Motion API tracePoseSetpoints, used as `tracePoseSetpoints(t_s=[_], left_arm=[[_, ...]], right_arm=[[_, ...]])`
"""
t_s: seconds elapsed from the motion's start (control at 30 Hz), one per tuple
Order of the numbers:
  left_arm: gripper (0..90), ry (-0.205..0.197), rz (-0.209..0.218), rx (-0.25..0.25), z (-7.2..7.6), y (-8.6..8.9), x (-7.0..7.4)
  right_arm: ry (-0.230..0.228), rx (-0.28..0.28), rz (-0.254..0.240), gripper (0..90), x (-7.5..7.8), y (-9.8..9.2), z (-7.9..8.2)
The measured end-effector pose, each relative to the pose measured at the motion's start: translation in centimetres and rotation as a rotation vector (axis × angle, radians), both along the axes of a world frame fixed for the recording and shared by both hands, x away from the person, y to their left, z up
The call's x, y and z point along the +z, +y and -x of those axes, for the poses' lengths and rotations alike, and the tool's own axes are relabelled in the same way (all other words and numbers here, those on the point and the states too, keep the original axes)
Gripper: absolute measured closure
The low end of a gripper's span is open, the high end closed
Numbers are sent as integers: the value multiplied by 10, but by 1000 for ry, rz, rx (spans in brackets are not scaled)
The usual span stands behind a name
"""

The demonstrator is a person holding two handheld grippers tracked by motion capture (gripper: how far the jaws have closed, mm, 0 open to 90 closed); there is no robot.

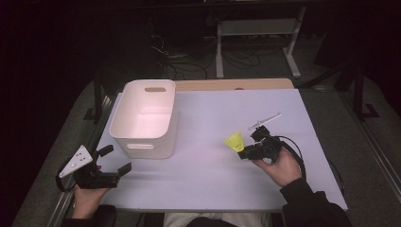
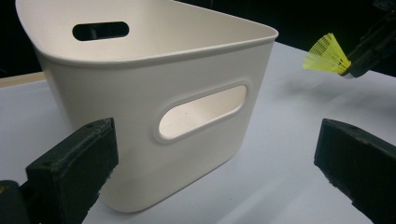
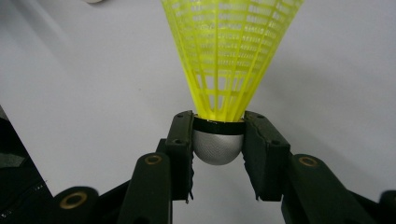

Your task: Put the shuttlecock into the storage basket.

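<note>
The room beyond the bench (image 1: 198, 184) is dark; only floor cables and a pale frame leg can be made out there, and the person's body is cut off at the bottom edge of the high view. The bench is a pale lavender sheet over a wooden top that shows as a strip along the far edge. A white tub (image 1: 146, 118) with handle slots stands near the far left corner, open side up; its inside floor is hidden in the left gripper view. To the right of the tub, across bare bench, the right claw (image 1: 242, 153) is clamped on the grey rounded base of a yellow shuttlecock (image 1: 234, 141), skirt pointing towards the tub. In front of the tub, near the bench's left edge, the left claw (image 1: 116, 159) is held with jaws apart, gripping nothing.
</note>
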State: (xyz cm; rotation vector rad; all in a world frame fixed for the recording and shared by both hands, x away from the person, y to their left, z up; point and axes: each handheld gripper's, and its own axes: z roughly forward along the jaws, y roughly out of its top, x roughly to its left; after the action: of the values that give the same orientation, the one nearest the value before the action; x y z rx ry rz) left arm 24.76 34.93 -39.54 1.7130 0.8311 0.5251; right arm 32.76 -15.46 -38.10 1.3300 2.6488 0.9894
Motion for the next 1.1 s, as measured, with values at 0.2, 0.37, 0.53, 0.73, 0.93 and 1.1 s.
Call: tracePoseSetpoints(t_s=[0.2,0.37,0.53,0.73,0.93,1.1], left_arm=[[0,1,1,1,0,0,0],[0,1,0,1,0,0,0],[0,1,0,2,0,0,0],[0,1,3,2,0,0,0],[0,1,5,0,0,0,0],[0,1,3,0,0,0,0]], right_arm=[[-16,7,-1,634,9,-1,-2],[-23,7,-3,633,13,-1,-3],[-31,10,-7,633,21,1,-5],[-44,22,-5,633,29,6,-9],[-47,28,4,633,35,11,-12],[-54,33,8,633,42,14,-14]])
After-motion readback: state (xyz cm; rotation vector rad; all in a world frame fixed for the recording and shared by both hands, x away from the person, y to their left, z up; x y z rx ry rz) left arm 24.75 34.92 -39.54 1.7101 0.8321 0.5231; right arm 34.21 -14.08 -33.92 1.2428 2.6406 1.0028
